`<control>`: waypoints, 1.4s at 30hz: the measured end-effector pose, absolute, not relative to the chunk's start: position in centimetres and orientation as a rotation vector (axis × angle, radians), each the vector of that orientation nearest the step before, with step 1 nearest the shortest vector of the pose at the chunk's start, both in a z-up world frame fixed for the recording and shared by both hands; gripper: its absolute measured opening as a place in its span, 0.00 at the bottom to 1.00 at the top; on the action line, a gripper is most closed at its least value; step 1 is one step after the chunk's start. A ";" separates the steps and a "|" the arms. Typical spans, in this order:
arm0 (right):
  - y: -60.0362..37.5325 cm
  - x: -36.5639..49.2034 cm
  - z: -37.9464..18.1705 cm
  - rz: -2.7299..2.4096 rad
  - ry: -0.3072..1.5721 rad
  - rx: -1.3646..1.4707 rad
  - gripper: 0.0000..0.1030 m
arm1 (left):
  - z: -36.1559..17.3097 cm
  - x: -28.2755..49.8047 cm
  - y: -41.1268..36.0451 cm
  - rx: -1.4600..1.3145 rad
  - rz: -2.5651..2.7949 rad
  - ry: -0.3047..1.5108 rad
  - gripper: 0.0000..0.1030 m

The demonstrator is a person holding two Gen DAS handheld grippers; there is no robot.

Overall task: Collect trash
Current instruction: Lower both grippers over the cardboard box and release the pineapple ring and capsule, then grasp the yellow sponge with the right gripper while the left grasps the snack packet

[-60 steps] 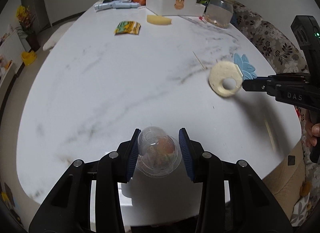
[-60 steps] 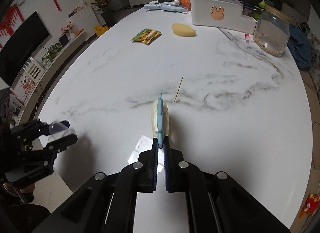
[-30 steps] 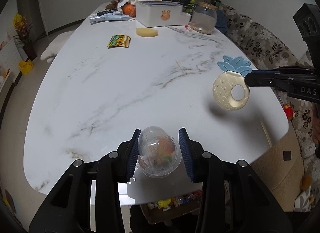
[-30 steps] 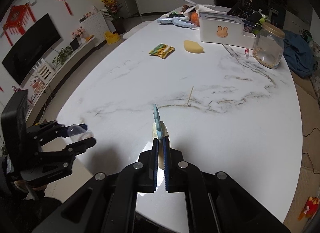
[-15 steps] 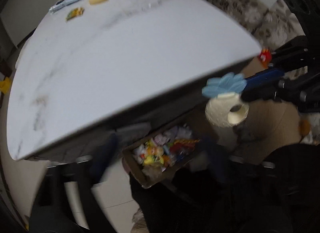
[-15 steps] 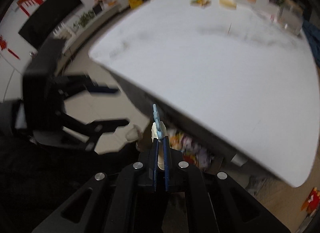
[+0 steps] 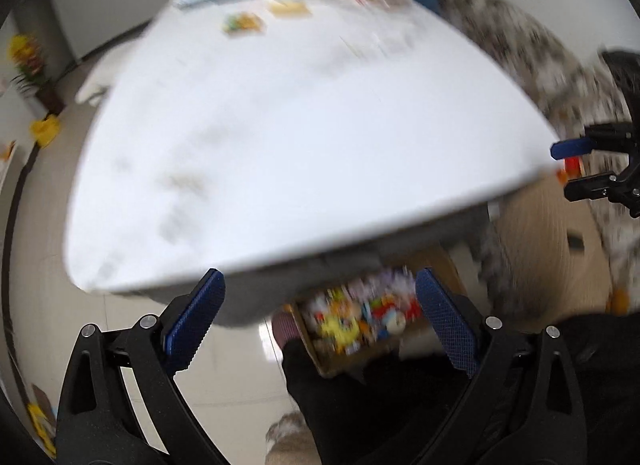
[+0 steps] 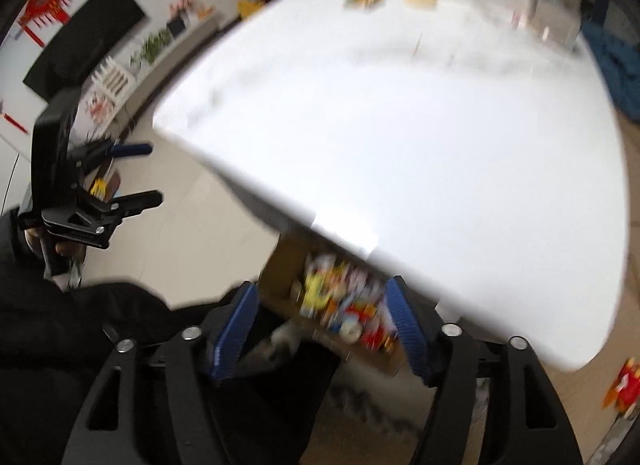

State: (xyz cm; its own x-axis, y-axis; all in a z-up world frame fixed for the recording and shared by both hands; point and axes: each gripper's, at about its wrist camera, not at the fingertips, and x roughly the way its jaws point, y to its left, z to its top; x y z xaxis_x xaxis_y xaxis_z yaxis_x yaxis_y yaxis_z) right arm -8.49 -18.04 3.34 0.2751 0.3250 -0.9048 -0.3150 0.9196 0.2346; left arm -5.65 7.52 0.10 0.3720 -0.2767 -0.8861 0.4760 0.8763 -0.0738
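Both loads gone, each hand-held gripper point(image 7: 320, 305) point(image 8: 324, 313) agape over cardboard box point(image 7: 320, 361).

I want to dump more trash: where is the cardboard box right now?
The box sits on the floor under the near edge of the table, showing low and centre in both wrist views, between each gripper's open fingers.

White marble table point(image 7: 304, 153) carries a snack packet point(image 7: 244, 23) and blurred clutter.

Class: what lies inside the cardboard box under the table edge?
The cardboard box holds a blurred heap of colourful bits; single items are unreadable, and the table covers its far end.
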 end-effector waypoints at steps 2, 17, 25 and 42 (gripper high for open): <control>-18.4 -5.9 4.5 0.408 1.170 0.012 0.69 | 1.9 -2.9 8.8 0.166 -0.449 1.048 0.91; -13.9 28.6 0.4 0.189 1.000 -0.117 0.77 | 1.2 18.7 9.2 0.067 -0.357 0.964 0.91; -14.0 40.1 -7.3 0.080 1.192 -0.140 0.60 | -2.3 25.5 7.8 0.118 -0.447 0.996 0.91; -21.9 23.6 -6.3 -0.066 1.213 0.164 0.44 | -8.0 38.0 -3.6 0.174 -0.372 1.042 0.82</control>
State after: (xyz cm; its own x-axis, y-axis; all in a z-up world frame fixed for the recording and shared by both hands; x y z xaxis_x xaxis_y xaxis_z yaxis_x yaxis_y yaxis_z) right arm 23.60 -21.91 -6.29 0.3503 0.0371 -0.9359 0.1383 0.9862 0.0909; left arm 38.01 -3.62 -8.04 0.4493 -0.2179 -0.8664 0.3805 0.9241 -0.0350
